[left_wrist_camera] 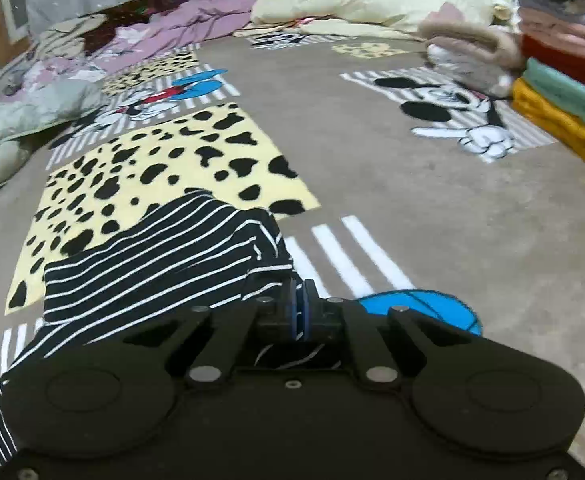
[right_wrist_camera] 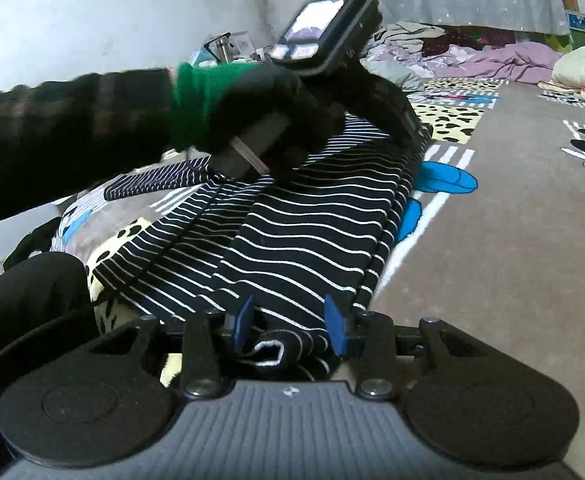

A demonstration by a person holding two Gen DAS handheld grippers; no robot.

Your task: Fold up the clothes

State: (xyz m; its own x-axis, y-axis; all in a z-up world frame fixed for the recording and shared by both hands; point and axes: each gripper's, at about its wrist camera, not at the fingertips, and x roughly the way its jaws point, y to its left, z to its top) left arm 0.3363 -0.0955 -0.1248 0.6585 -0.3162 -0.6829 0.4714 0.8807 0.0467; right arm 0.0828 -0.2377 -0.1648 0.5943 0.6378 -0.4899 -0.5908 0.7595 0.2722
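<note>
Left tool pinches the striped garment; right tool stands partly open around it.

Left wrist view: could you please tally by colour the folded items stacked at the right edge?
Yellow: 1
Mint green: 1
Red: 1
Pink: 1
Total: 4 clear; the higher layers are too blurred to count.

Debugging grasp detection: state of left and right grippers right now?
Left gripper: shut, pinching an edge of the striped garment.
Right gripper: jaws apart, striped cloth between them; whether the pads press it cannot be told.
</note>
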